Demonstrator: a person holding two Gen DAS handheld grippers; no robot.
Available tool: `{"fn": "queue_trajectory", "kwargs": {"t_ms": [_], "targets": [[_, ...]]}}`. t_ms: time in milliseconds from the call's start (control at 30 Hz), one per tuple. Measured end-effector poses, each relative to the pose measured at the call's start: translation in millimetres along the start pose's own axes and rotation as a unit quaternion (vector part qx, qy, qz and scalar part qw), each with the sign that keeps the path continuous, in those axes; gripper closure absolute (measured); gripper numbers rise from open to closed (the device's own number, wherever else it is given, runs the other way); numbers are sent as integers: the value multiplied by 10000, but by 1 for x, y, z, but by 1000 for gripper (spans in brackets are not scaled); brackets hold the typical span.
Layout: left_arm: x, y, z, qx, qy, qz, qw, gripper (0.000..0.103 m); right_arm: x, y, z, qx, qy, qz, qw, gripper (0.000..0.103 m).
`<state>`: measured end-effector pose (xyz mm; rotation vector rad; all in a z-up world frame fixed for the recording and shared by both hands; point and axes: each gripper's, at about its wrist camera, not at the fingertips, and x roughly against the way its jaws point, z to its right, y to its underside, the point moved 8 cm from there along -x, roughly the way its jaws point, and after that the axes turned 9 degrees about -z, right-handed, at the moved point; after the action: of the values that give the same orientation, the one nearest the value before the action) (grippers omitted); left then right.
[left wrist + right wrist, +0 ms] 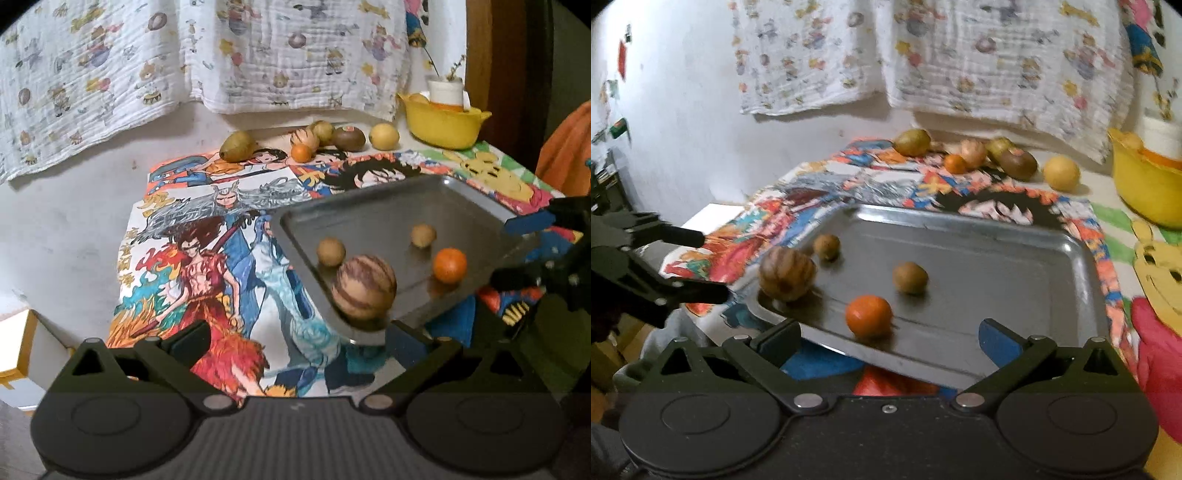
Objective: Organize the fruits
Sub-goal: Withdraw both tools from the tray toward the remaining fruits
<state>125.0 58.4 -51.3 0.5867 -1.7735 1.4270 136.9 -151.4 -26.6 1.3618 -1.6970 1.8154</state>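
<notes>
A cartoon-print cloth (207,236) covers the table beneath patterned white cloths (110,81) hanging on the wall.

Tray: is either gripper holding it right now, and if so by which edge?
Nothing is held. The left gripper and right gripper are both wide open at the near edge of the tray, with no pads pressing on it.

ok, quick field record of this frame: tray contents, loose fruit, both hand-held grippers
tray: metal, on patterned cloth
in tray: striped round fruit, orange, two small brown fruits
loose fruit: six in a row by the wall
yellow bowl: back right
left hand-held gripper: open, empty
right hand-held gripper: open, empty
</notes>
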Motion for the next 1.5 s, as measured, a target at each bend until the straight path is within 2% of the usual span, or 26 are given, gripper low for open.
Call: {"fn": "queue_trajectory", "kwargs": {"t_ms": [300, 467, 800, 1233, 1500], "targets": [[-2, 3, -15, 20, -315, -262, 9992, 1, 3, 7, 27, -169, 451, -113, 9988, 1], [-6, -2, -24, 11, -423, -361, 9985, 1, 2, 4, 37, -219, 513, -108, 9984, 1], [-21, -38, -38, -50, -583, -535, 9969, 1, -8, -32, 60, -314, 479, -37, 9984, 1], [-66, -104, -48, -186, -412, -655, 9968, 1, -41, -91, 101, -587, 607, -135, 9963, 1], [-107, -141, -69, 423, 30, -486, 9979, 1, -66, -125, 125, -979, 737, -204, 9923, 1]]}}
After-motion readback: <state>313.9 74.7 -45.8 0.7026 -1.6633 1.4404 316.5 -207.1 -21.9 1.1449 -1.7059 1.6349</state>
